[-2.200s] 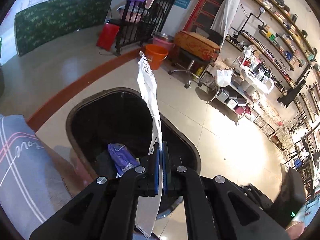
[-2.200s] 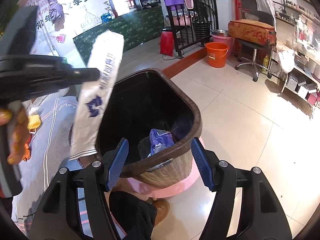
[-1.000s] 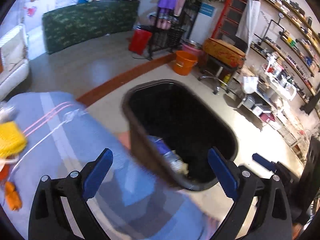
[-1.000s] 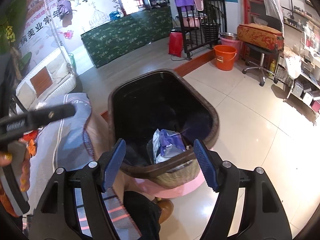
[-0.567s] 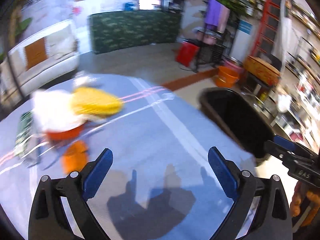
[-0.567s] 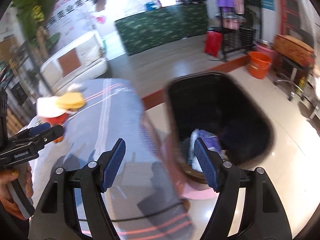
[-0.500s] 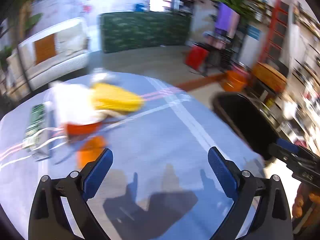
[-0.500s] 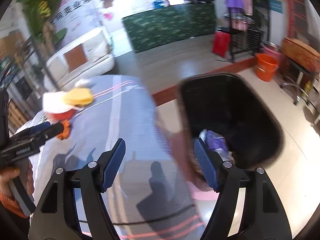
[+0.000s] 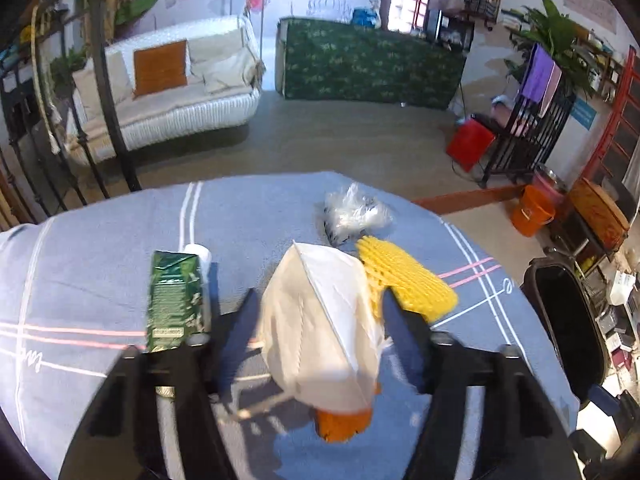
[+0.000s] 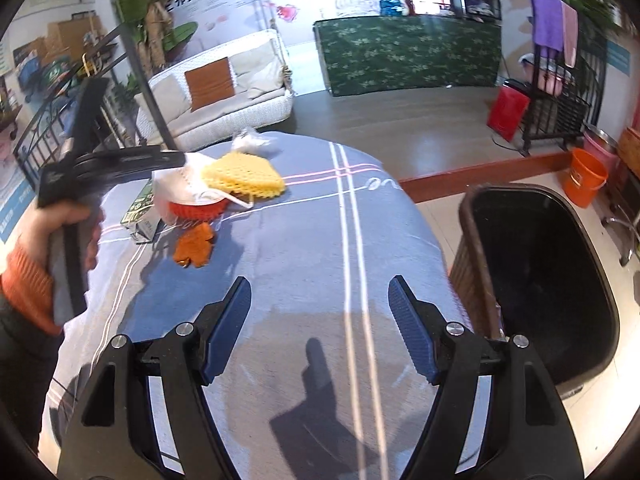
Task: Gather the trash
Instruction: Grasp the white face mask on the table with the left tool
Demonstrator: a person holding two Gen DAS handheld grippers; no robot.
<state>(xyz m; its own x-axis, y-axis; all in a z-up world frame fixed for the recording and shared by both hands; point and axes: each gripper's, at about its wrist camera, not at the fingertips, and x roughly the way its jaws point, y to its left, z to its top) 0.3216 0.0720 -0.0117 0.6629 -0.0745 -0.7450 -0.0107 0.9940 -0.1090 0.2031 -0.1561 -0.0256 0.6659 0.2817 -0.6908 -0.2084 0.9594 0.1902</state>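
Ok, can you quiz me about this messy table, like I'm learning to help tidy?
1. True or false: the right gripper is holding a piece of trash.
2. The foam net beside the white mask is: A yellow, B purple, C black.
3. What is the green carton lying on?

Key: 1 false, its jaws are open with nothing between them. 2 A. 3 the blue tablecloth.
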